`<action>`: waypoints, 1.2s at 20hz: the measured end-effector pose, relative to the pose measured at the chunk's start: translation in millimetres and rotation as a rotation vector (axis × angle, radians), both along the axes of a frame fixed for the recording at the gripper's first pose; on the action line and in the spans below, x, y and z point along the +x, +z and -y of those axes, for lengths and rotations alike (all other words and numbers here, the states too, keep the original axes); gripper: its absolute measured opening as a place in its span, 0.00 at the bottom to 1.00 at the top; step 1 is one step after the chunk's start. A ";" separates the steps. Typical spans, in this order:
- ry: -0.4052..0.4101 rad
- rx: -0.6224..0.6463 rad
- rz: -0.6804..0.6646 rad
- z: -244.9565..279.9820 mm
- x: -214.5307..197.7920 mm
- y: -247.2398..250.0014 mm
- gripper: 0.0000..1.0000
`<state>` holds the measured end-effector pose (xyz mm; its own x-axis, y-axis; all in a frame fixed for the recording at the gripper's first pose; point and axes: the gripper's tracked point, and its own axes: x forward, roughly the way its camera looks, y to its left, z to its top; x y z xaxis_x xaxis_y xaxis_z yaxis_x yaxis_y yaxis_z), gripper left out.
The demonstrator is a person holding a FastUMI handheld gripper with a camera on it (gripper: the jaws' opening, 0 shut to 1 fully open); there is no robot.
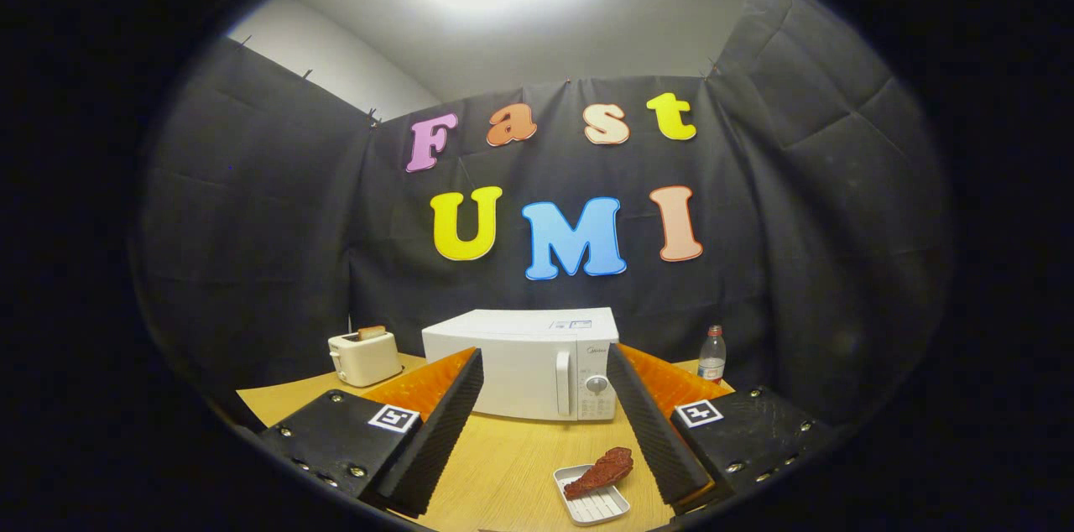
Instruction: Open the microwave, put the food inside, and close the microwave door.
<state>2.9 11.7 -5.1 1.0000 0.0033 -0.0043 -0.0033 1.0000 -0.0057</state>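
A white microwave (522,364) stands at the back of the wooden table, its door shut, with a vertical handle (563,383) and a round knob (596,384) on its right side. A reddish-brown piece of food (599,472) lies partly on a small white ridged tray (596,505) near the table's front, close to the right finger. My gripper (545,372) is open and holds nothing; its two fingers frame the microwave, which stands well beyond them.
A cream toaster (363,357) with a slice of toast in it stands left of the microwave. A clear water bottle (711,354) with a red cap stands to the microwave's right. Bare wooden table (503,456) lies between the fingers.
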 end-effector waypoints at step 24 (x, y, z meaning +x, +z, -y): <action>-0.043 0.039 -0.107 2.6 168.5 -108.1 0.95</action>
<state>171.5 9.1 -113.2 0.9930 -0.0376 -0.1120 0.0413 0.9986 0.0315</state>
